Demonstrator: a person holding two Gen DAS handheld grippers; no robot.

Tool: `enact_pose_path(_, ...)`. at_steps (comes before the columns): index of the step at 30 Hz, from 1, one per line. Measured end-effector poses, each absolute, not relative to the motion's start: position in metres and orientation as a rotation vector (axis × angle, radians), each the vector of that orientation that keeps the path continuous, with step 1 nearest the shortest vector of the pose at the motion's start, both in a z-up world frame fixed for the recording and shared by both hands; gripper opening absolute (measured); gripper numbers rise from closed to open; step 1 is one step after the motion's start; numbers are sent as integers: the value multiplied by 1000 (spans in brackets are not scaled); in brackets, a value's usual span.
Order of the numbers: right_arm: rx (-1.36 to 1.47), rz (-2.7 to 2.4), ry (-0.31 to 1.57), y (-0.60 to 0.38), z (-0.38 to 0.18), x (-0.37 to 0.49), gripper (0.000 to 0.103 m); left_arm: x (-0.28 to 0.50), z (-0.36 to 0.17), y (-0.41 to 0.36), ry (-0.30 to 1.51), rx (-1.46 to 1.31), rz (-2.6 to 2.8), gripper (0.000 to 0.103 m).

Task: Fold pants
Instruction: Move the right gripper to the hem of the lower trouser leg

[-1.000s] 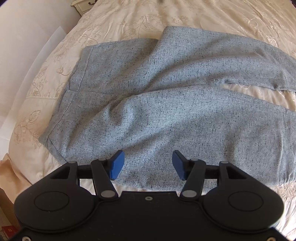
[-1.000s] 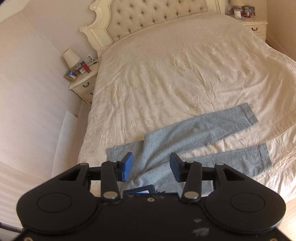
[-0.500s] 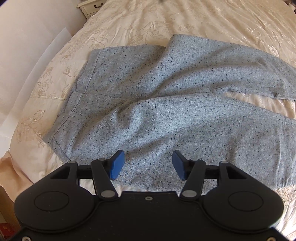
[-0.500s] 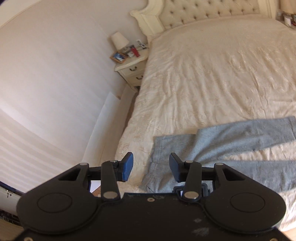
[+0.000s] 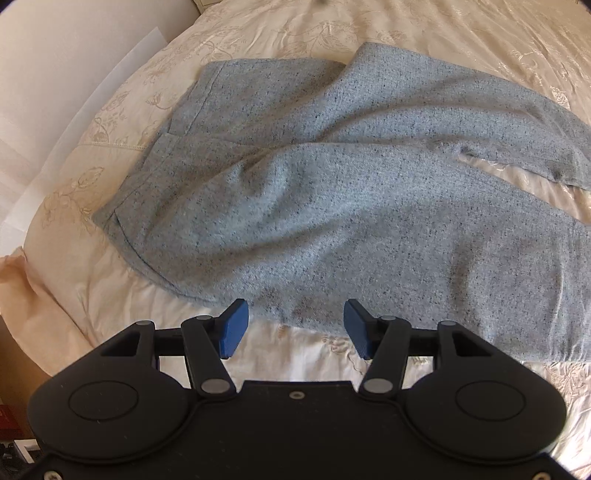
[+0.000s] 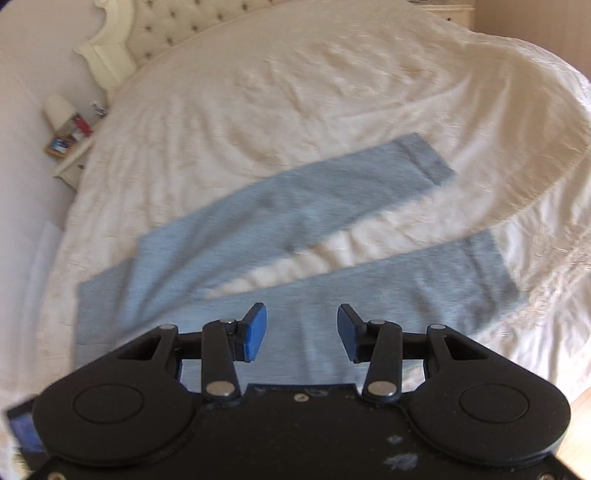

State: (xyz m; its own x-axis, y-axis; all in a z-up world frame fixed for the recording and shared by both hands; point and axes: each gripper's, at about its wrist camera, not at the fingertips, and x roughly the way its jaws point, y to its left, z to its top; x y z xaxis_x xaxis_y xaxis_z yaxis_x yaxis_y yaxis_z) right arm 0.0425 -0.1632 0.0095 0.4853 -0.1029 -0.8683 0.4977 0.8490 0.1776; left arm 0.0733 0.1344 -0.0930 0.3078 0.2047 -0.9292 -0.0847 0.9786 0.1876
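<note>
The pants (image 5: 332, 177) lie spread on the bed (image 5: 424, 29), near its foot edge, waistband toward the left side of the bed and the two legs splayed apart toward the right, a strip of bedspread showing between them.

The left gripper (image 5: 291, 330) hangs over the near hem of the pants' seat, its blue pads (image 5: 232, 328) standing apart with nothing between them. Against a second ago the pants sit a little further right and lower in its view, and more bare bedspread shows under the fingers, so the gripper has slid slightly toward the waistband side.

The right gripper (image 6: 301, 332) has changed far more. A second ago it looked down on the whole bed from high up, pants small below it; now the pants (image 6: 369, 295) fill the lower half of its blurred view, the near leg directly under the fingers. Its jaws are parted and empty. The nightstand (image 6: 68, 147) beside the headboard (image 6: 110, 55) now sits at the left edge.
</note>
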Motion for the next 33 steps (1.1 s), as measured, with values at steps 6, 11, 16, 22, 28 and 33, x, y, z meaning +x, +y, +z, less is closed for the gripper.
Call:
enact_pose_path(6,262,-465,1110,-266,-103,-20,45,47,-97,89,1284,95,215,61)
enact_pose_path(11,201,-405,1101,-330,-129,-29,45,30,-98,38,1290,103,193,61)
enact_pose_path(16,182,-316,1114,-360,-137,-30,45,18,-102,-6,1303,121,166,61)
enact_pose_path(22,250,-257,1192,-392,-171,4,46,10,-102,-27,1324,90,209,61)
enact_pose_path(28,392,-189,1219,-410,-182,19,42,2,-102,-34,1331,103,255,61)
enact_pose_path(33,440,-119,1253,-398,-157,24,8,4,-109,-42,1348,130,257,61)
